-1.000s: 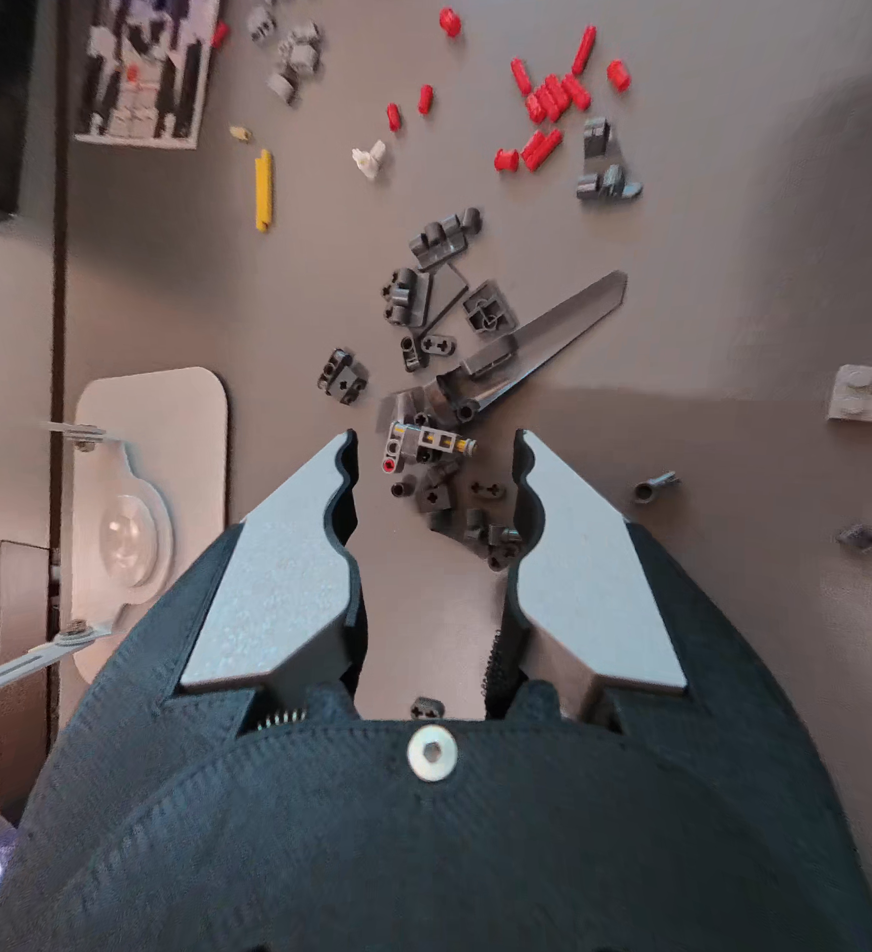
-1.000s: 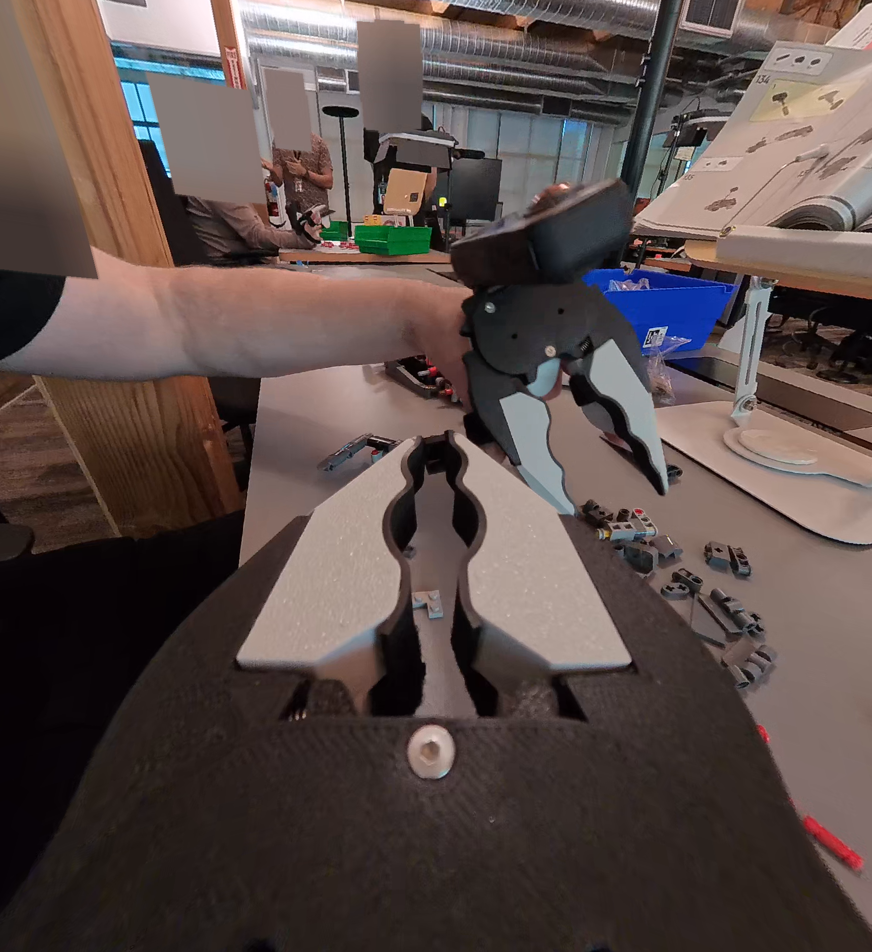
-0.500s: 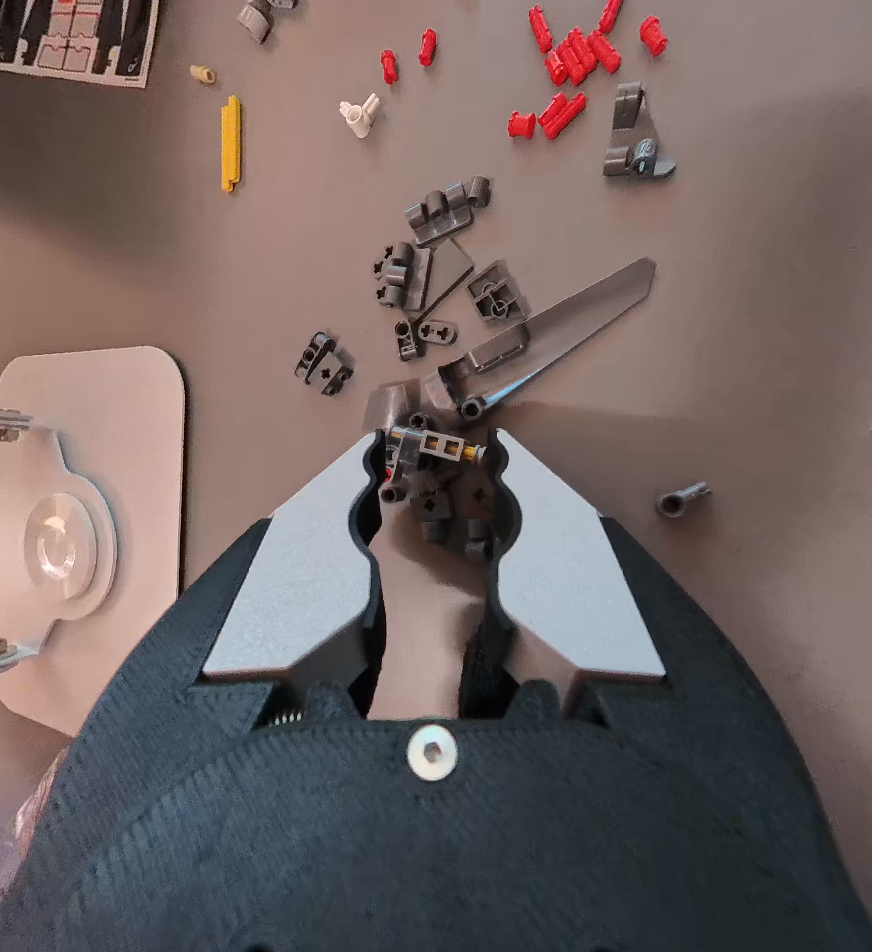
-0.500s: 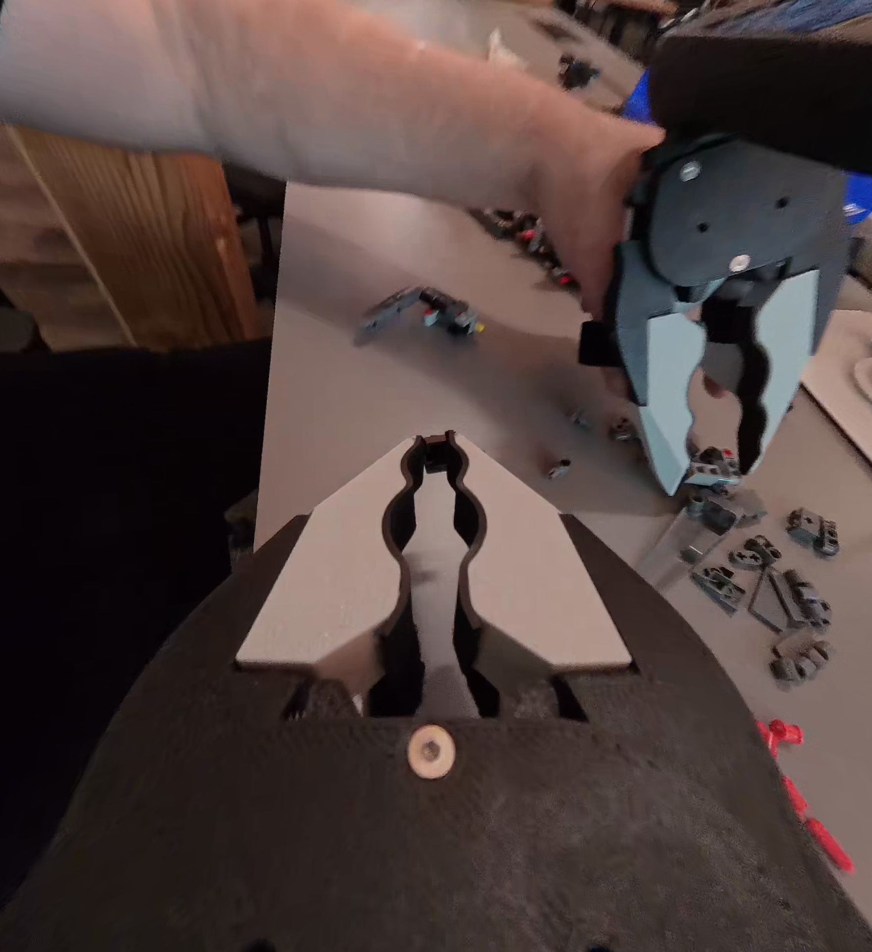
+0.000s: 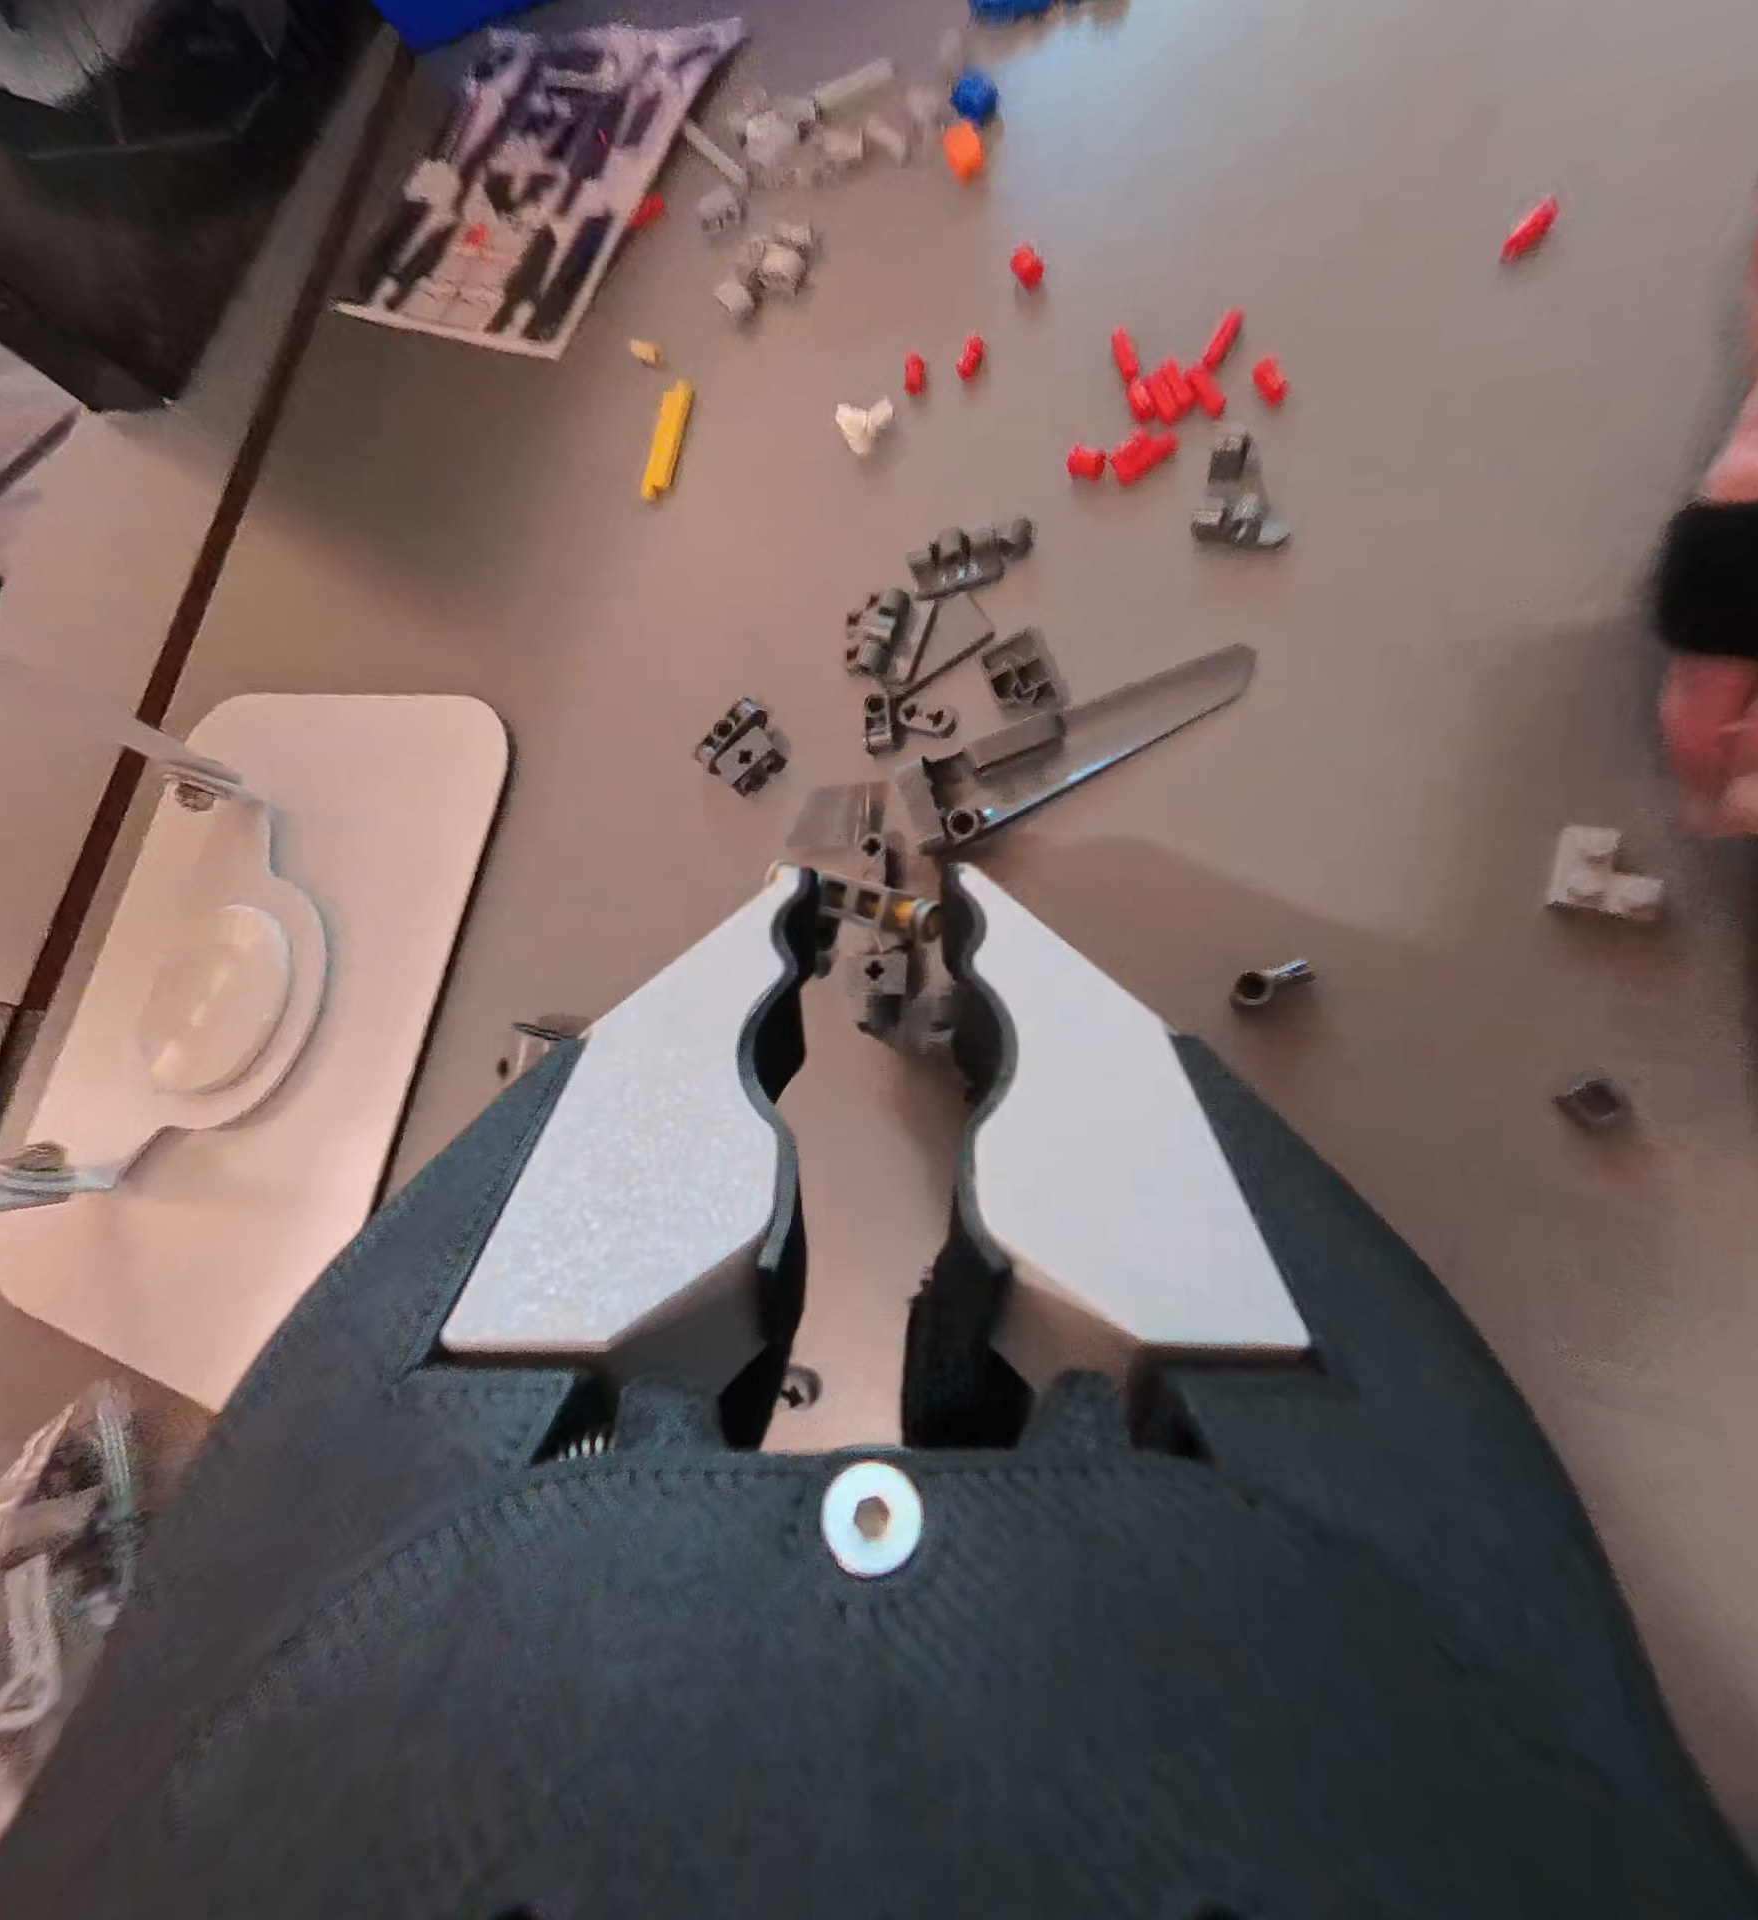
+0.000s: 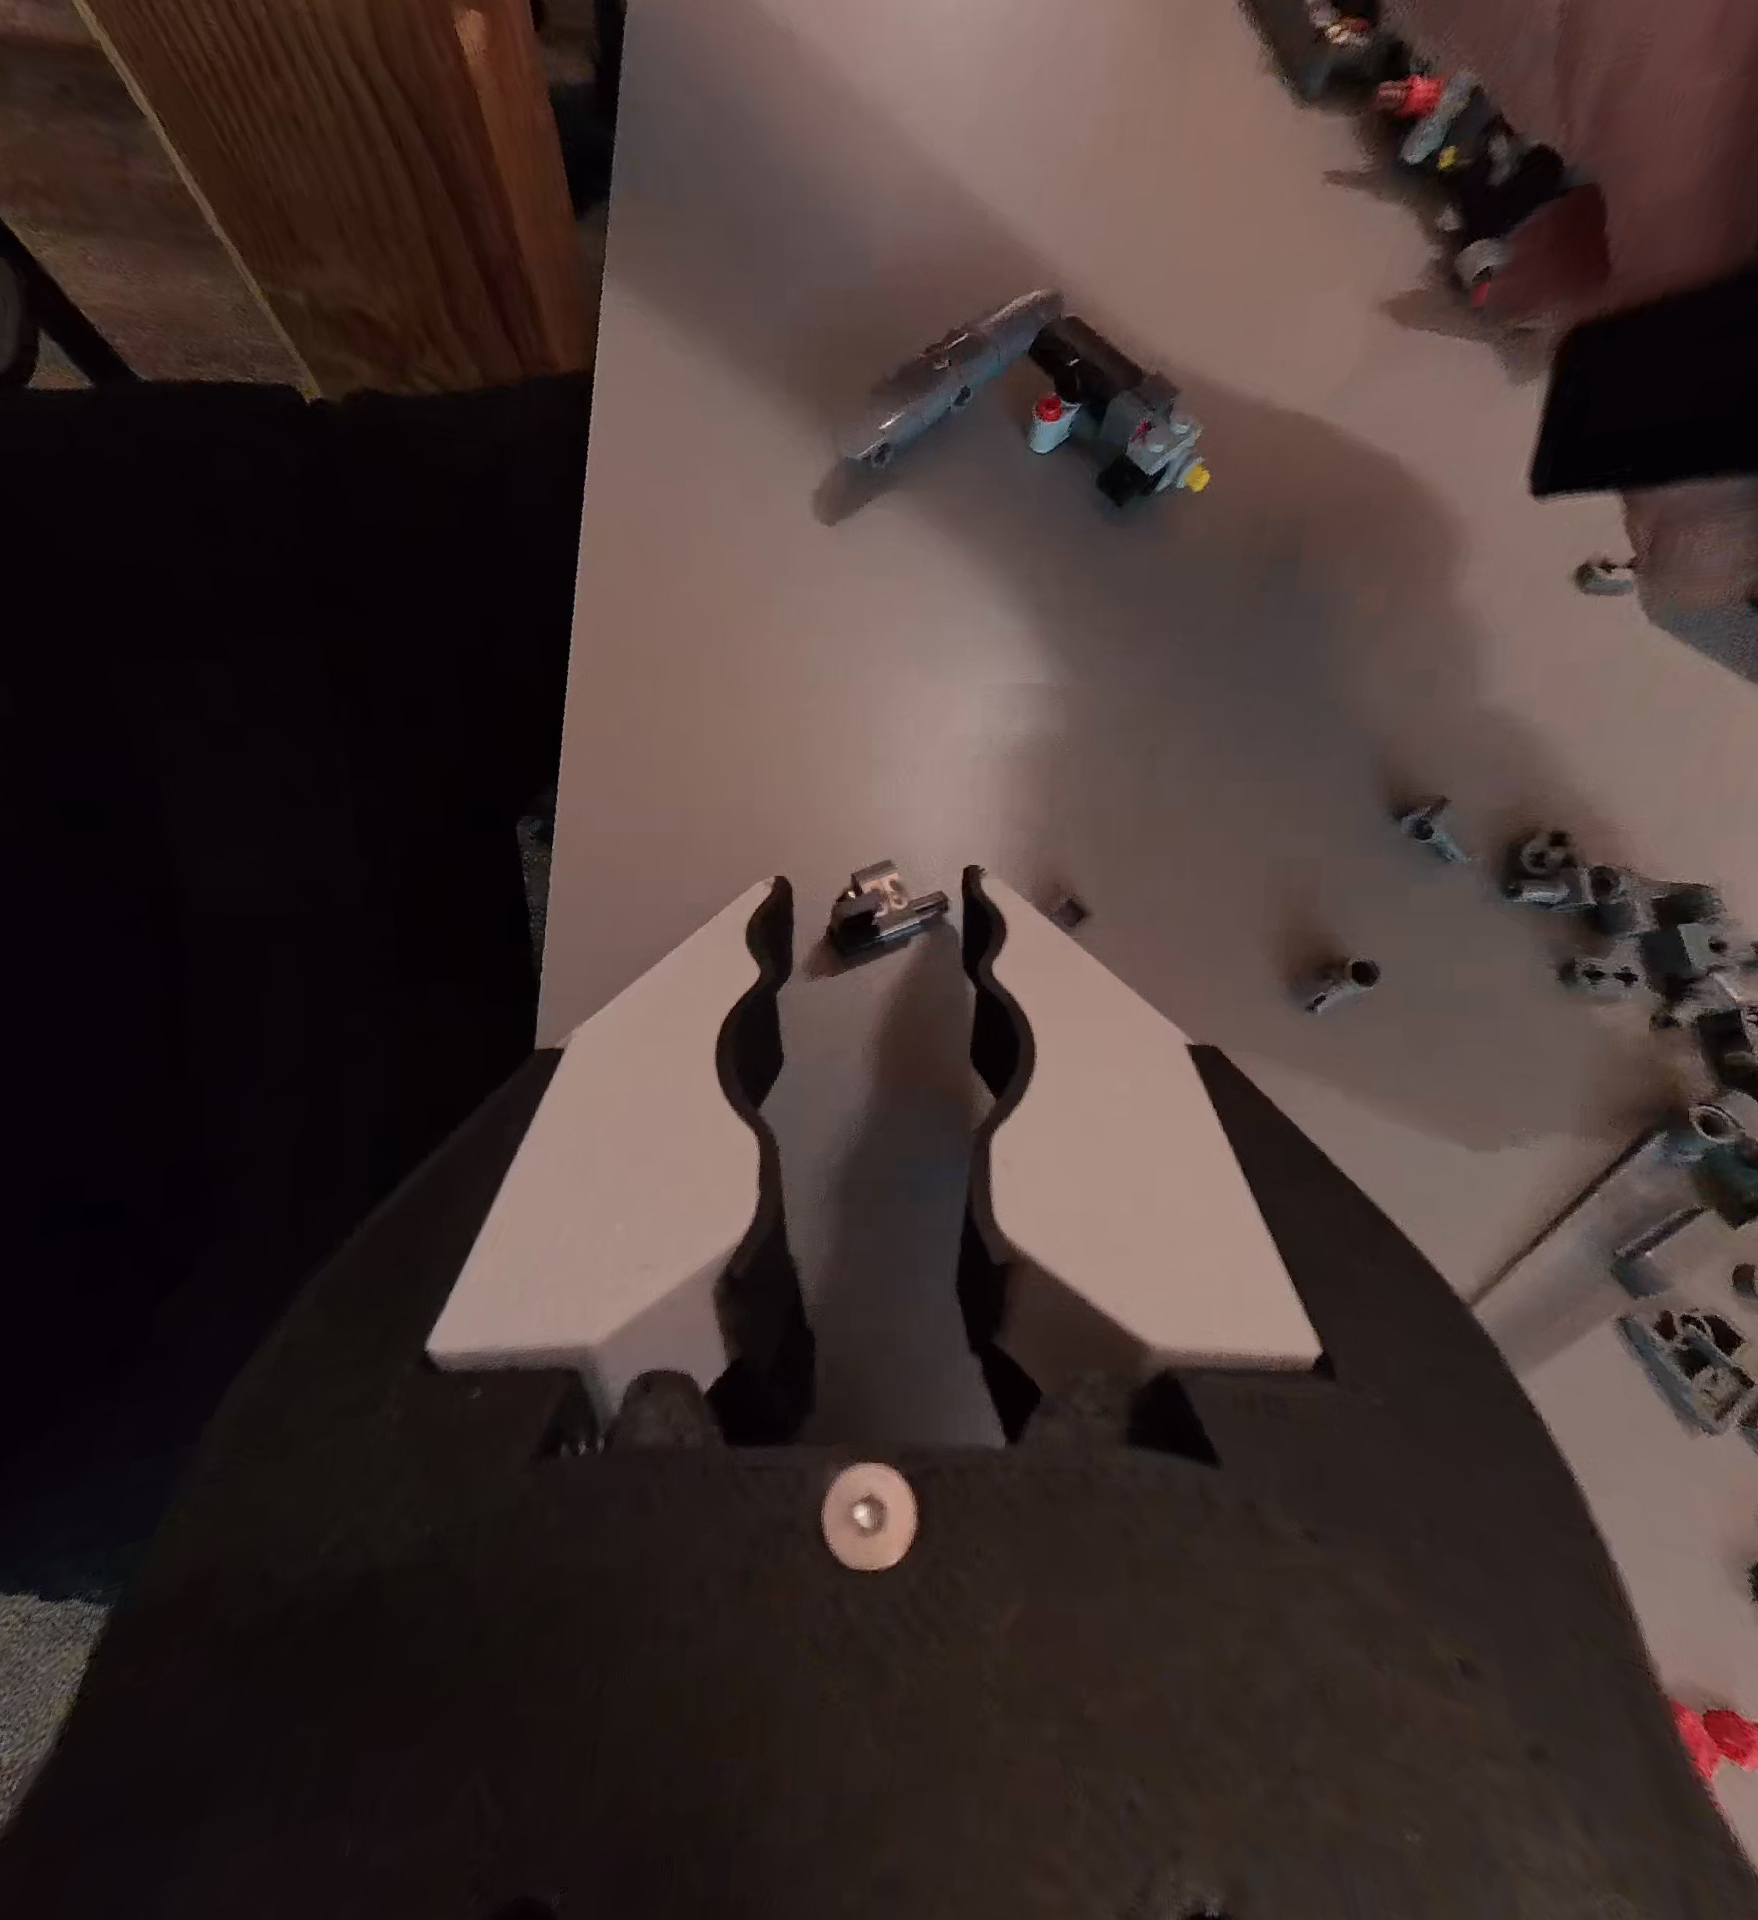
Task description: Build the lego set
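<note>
The grey tabletop fills both views. In the left wrist view a white rounded-corner stand base with a clear round lens sits at nine o'clock, and a printed sheet of dark shapes lies at eleven o'clock. A long dark grey blade-shaped plastic panel points toward one o'clock, just beyond the fingertips, with a scatter of small dark grey plastic connector pieces around its near end. A cluster of small red plastic pins lies farther off at one o'clock, and a yellow plastic rod at eleven o'clock.

The left gripper has its jaws narrowed onto a small grey pinned beam with yellow showing in its holes, which spans the gap crosswise, both tips against its ends.

The right gripper hangs over the table's near edge, jaws partly apart. A small dark grey bracket piece lies on the table between its tips, touching neither. A grey and black part-built model sits at twelve o'clock, well apart.
</note>
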`<state>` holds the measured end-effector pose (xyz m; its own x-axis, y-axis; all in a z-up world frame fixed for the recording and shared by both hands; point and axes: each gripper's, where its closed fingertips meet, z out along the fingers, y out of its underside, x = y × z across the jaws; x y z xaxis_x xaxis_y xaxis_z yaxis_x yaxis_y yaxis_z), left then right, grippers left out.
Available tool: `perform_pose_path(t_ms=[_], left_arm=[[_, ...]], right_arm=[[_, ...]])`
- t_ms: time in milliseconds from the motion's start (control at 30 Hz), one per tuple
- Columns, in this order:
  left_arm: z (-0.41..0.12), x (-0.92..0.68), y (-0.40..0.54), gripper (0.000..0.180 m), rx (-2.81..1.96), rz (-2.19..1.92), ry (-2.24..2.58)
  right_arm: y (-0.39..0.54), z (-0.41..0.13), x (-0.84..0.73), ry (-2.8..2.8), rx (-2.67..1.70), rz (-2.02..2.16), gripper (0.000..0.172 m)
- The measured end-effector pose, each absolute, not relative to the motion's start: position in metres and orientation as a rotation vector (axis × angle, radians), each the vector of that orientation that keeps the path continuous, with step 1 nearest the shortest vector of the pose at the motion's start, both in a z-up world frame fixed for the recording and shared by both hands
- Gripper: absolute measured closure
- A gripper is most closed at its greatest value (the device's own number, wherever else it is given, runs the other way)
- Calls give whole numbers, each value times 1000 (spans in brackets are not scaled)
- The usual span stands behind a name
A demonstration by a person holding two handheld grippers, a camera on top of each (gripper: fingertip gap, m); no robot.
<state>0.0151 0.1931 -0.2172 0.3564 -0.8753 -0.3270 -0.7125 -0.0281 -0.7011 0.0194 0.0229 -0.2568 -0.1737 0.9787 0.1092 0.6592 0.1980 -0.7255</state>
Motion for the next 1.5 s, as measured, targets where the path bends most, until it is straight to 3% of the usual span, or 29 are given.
perform_pose_path(t_ms=[367, 600, 733, 867, 1033, 1300, 1500], left_arm=[[-175, 8, 177, 160, -1731, -613, 1080], [-99, 13, 150, 160, -1500, -1112, 713], [-67, 12, 131, 161, -1375, -1268, 590], [-59, 14, 112, 161, -1327, -1299, 594], [-59, 8, 102, 160, -1293, -1331, 547], [-61, -10, 94, 167, -1289, -1212, 481], [-71, -31, 89, 161, -1319, -1045, 527]], right_arm=[[115, -186, 26, -1358, -1479, 482, 145], [155, -143, 20, -1111, -1300, 149, 132], [147, -123, 7, -1019, -1315, 362, 125], [139, -95, 5, -930, -1312, 674, 133], [127, -81, -2, -993, -1238, 609, 163], [118, -81, -16, -1085, -1239, 582, 168], [118, -100, -21, -1236, -1295, 522, 168]])
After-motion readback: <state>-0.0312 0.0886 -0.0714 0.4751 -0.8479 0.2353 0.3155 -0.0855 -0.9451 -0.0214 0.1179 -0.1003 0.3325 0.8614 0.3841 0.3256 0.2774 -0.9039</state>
